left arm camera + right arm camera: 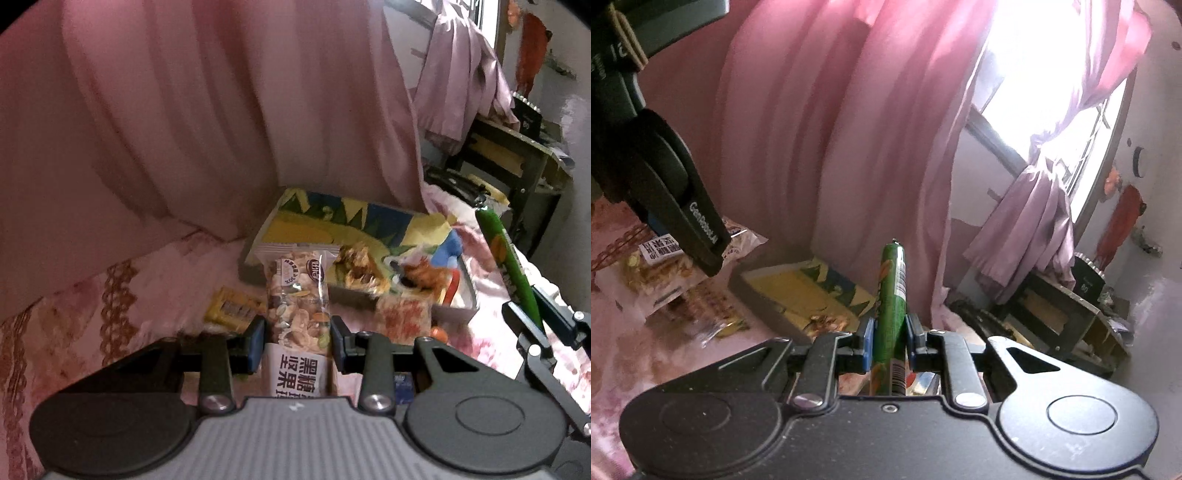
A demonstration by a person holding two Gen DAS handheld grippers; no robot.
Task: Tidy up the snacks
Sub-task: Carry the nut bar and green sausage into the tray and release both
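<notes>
- gripping a nut bar packet (297, 306), the left gripper (297, 341) is clamping it upright before the tray (458, 312)
- the right gripper (889, 341) is squeezing a green snack stick (892, 295) — raised above the pink bedspread (635, 354)

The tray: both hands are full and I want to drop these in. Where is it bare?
The tray is bare along its far, curtain-side half. Its near right corner is crowded with loose snacks. The bedspread left of the yellow packet is free too.
</notes>
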